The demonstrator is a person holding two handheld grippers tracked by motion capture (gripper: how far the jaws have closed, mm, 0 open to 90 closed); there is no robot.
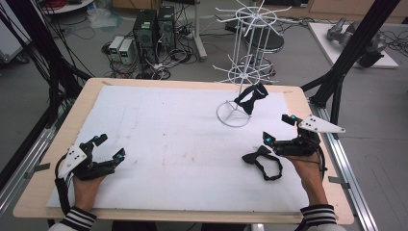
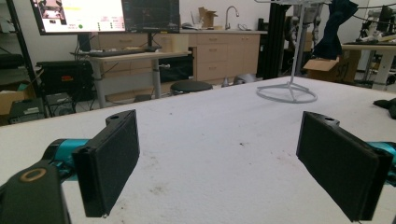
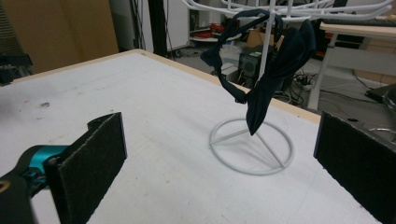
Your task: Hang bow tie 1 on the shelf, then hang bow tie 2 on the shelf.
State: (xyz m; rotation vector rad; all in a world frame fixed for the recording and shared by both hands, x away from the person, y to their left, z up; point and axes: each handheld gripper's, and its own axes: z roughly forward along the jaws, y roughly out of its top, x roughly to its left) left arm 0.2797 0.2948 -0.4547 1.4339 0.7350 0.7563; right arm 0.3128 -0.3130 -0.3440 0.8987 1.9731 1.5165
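Above table, both claws, left & right, spread wide, empty; bow tie just beside right.

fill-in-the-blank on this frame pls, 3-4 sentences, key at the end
1. One bow tie hangs on the white wire ____.
2. The other bow tie lies flat on the table, beside the ____ gripper.
3. The fingers of the left gripper are spread ____, with nothing between them.
4. The right gripper holds ____.

Missing words: rack; right; open; nothing
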